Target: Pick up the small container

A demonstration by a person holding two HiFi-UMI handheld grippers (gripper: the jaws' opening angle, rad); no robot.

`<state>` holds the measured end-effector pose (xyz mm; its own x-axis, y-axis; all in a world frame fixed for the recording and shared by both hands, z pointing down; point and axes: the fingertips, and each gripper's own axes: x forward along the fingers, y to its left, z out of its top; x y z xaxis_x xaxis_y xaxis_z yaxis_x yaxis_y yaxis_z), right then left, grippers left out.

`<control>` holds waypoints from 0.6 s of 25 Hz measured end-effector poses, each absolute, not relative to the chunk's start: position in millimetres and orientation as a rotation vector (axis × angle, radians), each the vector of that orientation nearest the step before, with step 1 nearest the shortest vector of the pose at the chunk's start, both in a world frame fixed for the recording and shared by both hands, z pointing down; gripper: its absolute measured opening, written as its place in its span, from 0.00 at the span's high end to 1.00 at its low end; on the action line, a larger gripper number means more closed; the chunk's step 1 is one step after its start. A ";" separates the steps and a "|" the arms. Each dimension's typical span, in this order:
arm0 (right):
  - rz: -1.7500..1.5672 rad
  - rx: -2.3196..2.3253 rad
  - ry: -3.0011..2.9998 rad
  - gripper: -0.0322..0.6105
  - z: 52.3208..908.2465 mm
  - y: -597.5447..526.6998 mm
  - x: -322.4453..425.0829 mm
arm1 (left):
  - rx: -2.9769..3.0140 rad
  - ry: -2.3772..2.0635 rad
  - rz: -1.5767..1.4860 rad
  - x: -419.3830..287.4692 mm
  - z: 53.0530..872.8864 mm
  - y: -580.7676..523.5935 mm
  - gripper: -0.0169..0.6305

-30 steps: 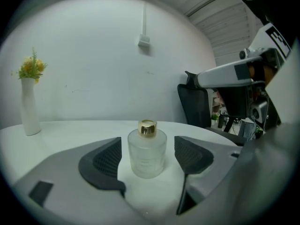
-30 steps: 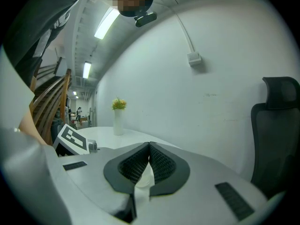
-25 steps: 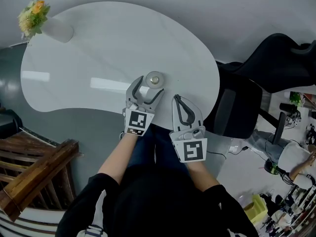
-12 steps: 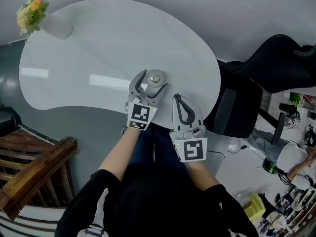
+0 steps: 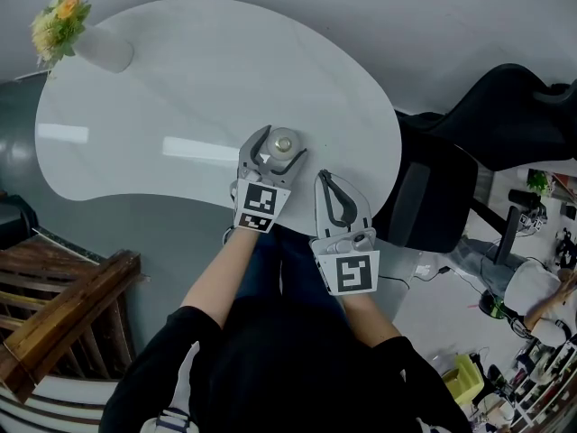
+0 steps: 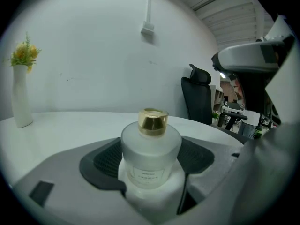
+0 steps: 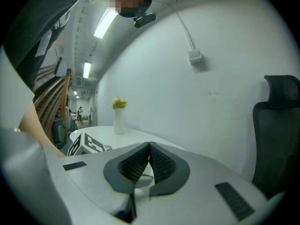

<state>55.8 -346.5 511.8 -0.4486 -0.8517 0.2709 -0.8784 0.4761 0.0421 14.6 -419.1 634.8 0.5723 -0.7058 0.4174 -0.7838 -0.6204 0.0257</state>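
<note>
**A:** White frosted body, gold cap: where was the small container [image 6: 151, 146] when you looked?

**B:** Standing upright between the two jaws of the left tool [image 5: 281, 144], deep in its opening. The dark ribbed pads [image 6: 105, 159] showed to either side of it, slightly behind.

**A:** Was it gripped?

**B:** I judged not. The jaws were spread wide and straddled it. I could not tell whether either pad touched the glass. Its base seemed to rest on the table [image 5: 180, 88], so no lift had begun.

**A:** So how far along was the task?

**B:** The reach was done and the left tool was lined up. What was left was closing on the body and raising it.

**A:** And the right tool [image 7: 149, 162]?

**B:** Its jaws were pressed together with nothing between them. It sat just beside the left tool, on its right, and played no part.

**A:** What had changed from a second before?

**B:** Back then the container stood ahead of the left tool's tips and a little to their right. The tool had since pushed forward and swung right until the jaws flanked it. Half a second before, it was nearly in place already. The jaw spread looked the same throughout, and the right tool had not shifted.
</note>
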 end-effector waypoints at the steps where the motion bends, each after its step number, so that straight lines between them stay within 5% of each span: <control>1: 0.146 1.482 -2.473 0.91 510.6 -346.6 55.7 | 2.598 -1.246 0.554 14.5 635.0 -419.1 0.42; 15: 0.141 1.499 -2.457 0.91 498.1 -344.6 58.9 | 2.638 -1.247 0.558 16.0 625.1 -418.3 0.46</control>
